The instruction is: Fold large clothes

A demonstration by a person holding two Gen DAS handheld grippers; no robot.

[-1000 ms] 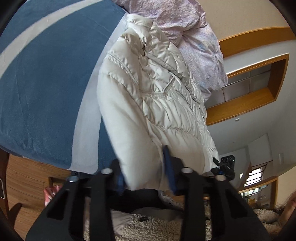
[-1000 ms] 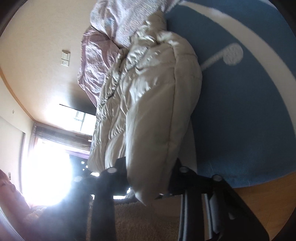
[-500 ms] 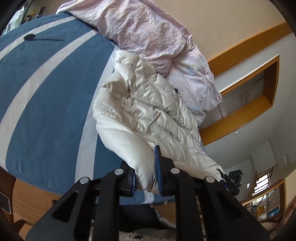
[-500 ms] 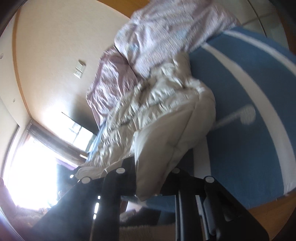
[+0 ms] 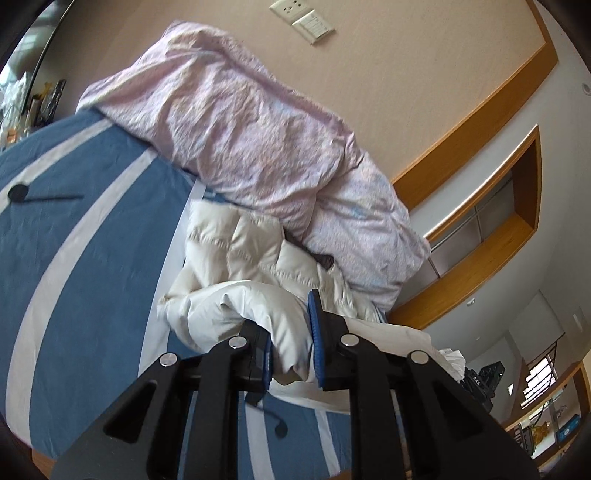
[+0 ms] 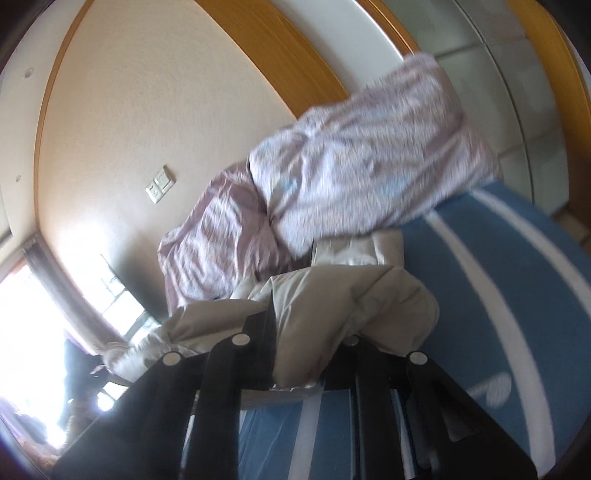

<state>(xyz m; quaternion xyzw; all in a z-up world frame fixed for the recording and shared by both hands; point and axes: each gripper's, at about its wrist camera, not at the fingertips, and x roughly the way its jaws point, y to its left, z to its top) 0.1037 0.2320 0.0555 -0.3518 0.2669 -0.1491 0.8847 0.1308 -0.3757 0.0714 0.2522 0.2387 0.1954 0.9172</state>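
A cream puffer jacket [image 5: 236, 251] lies bunched on the blue bed cover [image 5: 74, 258], its far end against a pink duvet [image 5: 240, 122]. My left gripper [image 5: 290, 332] is shut on a thick fold of the jacket's near edge, and a blue pad [image 5: 316, 332] presses into the fabric. In the right wrist view the jacket [image 6: 369, 295] humps up over my right gripper [image 6: 306, 343], which is shut on another fold; the cloth hides its right finger. Both held ends are lifted off the bed.
The pink duvet [image 6: 351, 177] is heaped along the wall at the head of the bed. The white-striped blue cover [image 6: 498, 295] spreads to one side. A wood-framed niche [image 5: 517, 221] and a bright window [image 6: 22, 332] lie beyond. A wall switch [image 5: 303, 18] is above.
Both grippers have closed tighter on the jacket's near edge and risen, tilting up toward the wall. The jacket has been pulled up and bunched toward the duvet.
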